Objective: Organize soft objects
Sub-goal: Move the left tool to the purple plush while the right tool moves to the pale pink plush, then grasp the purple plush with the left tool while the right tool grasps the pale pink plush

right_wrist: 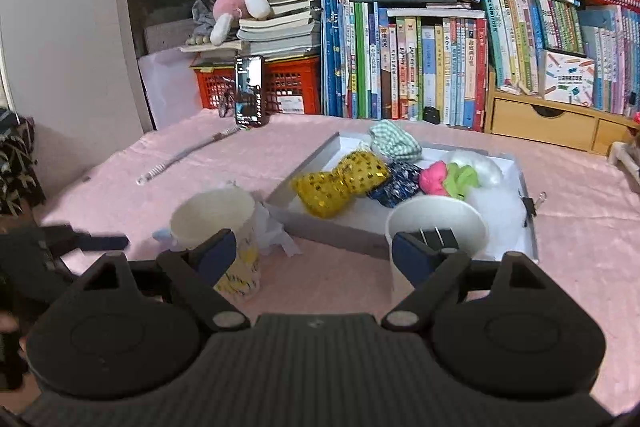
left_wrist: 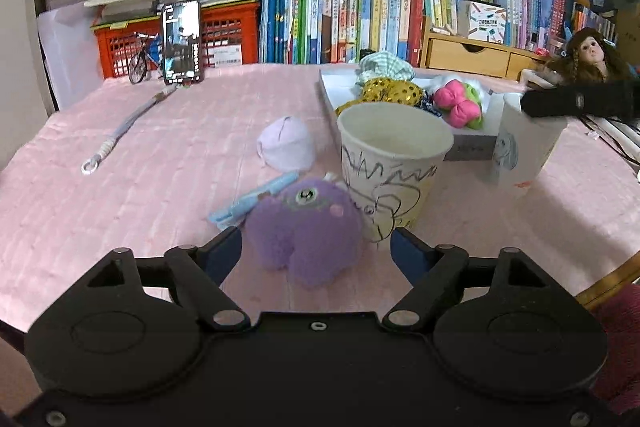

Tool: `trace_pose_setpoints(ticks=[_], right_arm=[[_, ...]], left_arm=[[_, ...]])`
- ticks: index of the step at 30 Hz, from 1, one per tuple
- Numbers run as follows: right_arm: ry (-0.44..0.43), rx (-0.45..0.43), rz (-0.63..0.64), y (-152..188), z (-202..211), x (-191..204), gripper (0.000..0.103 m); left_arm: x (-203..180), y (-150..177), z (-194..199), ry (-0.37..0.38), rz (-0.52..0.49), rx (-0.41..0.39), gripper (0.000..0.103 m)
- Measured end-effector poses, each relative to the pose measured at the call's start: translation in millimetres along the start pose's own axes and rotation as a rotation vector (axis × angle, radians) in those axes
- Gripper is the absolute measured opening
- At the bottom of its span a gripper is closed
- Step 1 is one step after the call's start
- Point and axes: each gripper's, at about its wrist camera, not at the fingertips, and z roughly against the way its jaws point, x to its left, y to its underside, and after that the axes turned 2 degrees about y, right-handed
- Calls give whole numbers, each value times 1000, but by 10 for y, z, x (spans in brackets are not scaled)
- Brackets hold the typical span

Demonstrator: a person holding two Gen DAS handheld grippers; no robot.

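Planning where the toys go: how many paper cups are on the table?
2. The scribbled cup stands beside the purple plush, left of the tray. The other cup stands in front of the tray. More may be hidden.

**Home room, child's study corner**

Rows of children's books (right_wrist: 420, 67) filled the upper middle of the frame. A pink plush (right_wrist: 240, 5) lay on stacked books upper left, a doll (left_wrist: 588, 53) sat far right, and a pink cloth (left_wrist: 120, 187) covered the table.

Purple plush (left_wrist: 306, 227) lower part behind hand-held gripper, blue pen (left_wrist: 256, 201) partly hidden, doll (left_wrist: 588, 55) blurred, phone (left_wrist: 181, 42) screen unreadable.
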Motion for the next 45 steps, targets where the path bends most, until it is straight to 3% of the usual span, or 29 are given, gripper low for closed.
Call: trace_pose_setpoints(ticks=[11,20,27,33,35,45], right_arm=[[-67,96,-9,-453,-356,66,91],[-96,191,65,-787,-739,334,91],[-133,335,101,-974,-1274,615,86],[-155,430,95,-972,-1670,803,76],[-166,455,110,-954,-1773,875,74],[-121,545,167,-826,-2218,1070,74]], left_arm=[[53,75,-115,15,31,0,63],[76,118,-204,29,41,-8,62],[92,118,-274,14,61,-36,62],[162,112,-308,18,93,-43,65],[203,121,-311,31,118,-47,72],[302,156,-363,63,182,-31,72]])
